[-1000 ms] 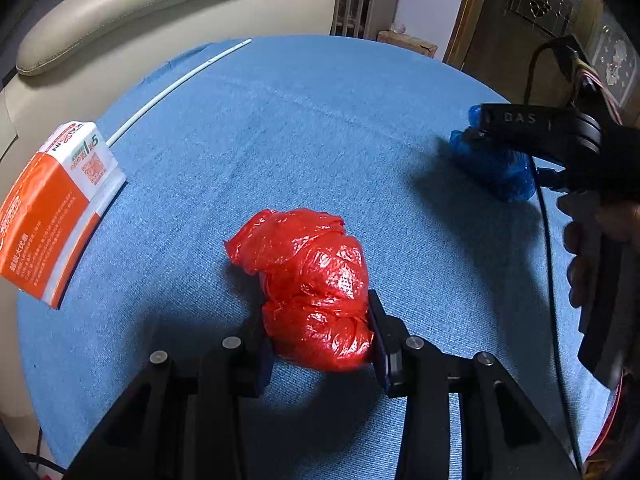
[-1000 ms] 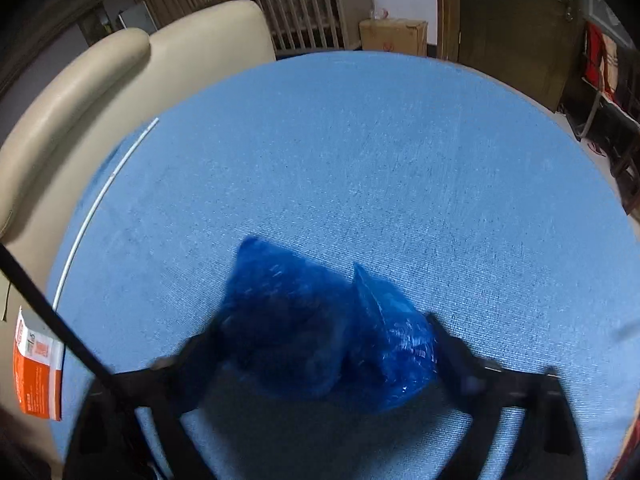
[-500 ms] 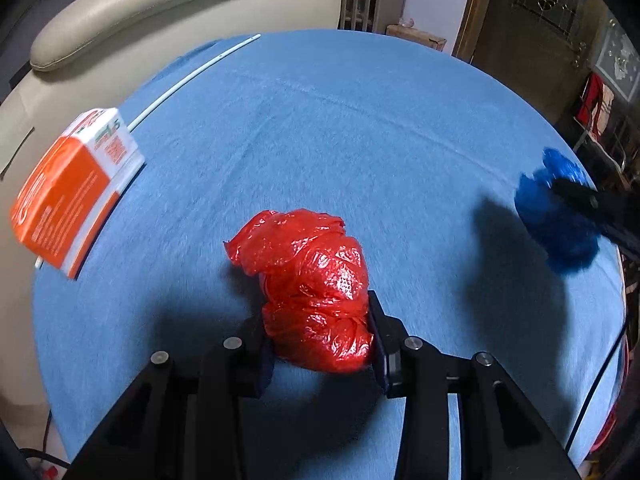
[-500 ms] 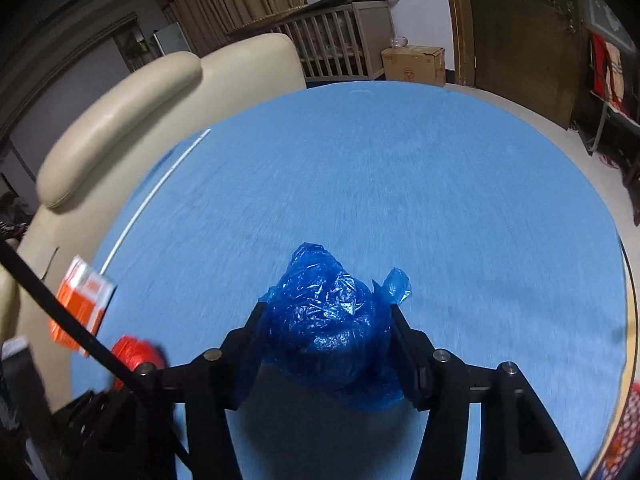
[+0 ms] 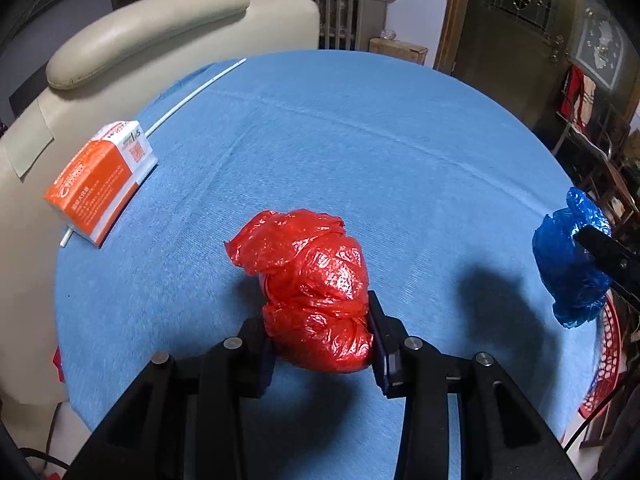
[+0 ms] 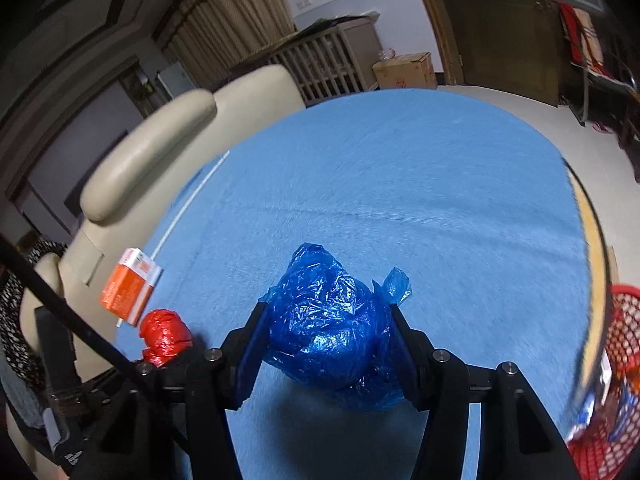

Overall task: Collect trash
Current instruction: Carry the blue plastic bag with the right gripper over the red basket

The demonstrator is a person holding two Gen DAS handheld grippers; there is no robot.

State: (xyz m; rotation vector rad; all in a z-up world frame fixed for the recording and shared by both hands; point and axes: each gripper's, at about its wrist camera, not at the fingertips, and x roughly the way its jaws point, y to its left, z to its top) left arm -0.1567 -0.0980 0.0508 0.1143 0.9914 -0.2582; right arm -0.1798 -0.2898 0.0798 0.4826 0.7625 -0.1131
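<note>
**Blue bundle rides closest to the red basket**

My crumpled blue plastic bag bundle sits squeezed between the pads of my right claw, lifted clear of the round table with its blue cloth. The red mesh basket lies off the table's edge to the right of that claw and lower down, so I judge the coming move to be a swing rightward and out over the rim. The bundle has no clear long axis; a loose tail pokes up on its right. My left claw clamps the crumpled red plastic bag bundle, farther from the basket, so the right hand should drop first. An orange and white carton rests on the table's far left, beside a thin white rod.
</note>
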